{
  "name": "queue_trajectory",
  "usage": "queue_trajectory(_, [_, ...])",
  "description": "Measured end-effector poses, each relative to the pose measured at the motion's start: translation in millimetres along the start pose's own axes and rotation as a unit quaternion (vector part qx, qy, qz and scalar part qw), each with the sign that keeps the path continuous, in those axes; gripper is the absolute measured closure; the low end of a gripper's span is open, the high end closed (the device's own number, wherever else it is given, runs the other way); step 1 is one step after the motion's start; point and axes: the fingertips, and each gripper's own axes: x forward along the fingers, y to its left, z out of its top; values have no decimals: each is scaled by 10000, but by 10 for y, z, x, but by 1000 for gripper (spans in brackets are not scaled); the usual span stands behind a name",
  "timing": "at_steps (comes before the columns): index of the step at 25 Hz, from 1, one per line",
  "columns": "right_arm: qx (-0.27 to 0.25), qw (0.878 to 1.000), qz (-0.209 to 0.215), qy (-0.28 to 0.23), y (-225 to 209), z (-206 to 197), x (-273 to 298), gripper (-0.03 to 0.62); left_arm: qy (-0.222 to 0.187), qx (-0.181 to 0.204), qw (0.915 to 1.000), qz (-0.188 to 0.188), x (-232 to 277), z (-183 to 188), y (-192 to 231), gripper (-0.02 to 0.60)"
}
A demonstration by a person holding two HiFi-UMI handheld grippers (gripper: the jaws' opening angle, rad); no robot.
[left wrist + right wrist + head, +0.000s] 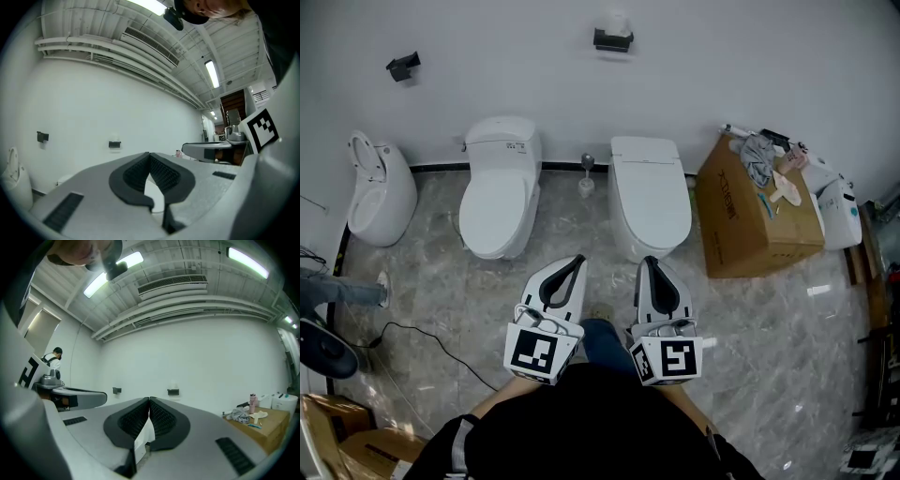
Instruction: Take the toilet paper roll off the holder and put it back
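Step in hand, as we judge it: the approach, with removal not yet begun. The toilet paper roll [617, 22] sits on its holder [613, 40], mounted on the far wall above the gap between the middle toilet [497, 187] and the right toilet [650, 197].

The left gripper [577, 263] and right gripper [650, 264] are held side by side near our body, pointing toward that wall. Both are clenched tip to tip on nothing; through the gap lower down each gripper view shows only background.

The roll lies well apart from both, far ahead and roughly between their lines. In the right gripper view the holder [173, 391] shows just right of the jaw tips. In the left gripper view it [114, 144] shows left of them.

The next move likely calls for closing in between the two toilets, opening one gripper, and lining its pads across the roll.
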Motion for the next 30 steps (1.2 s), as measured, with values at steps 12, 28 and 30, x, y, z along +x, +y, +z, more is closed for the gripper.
queue_trajectory(12, [58,9998,179,-44,-339,-150,781,571,-36,-98,9998,167,728,-39,368,575])
queue_trajectory(28, [69,9990,450,-19,-1312,-249,2187,571,-111,-137,9991,396,2279,57,824,575])
queue_trajectory(30, [72,9986,518,-12,-1391,-284,2336,571,-106,-145,9988,447,2422,38,877,575])
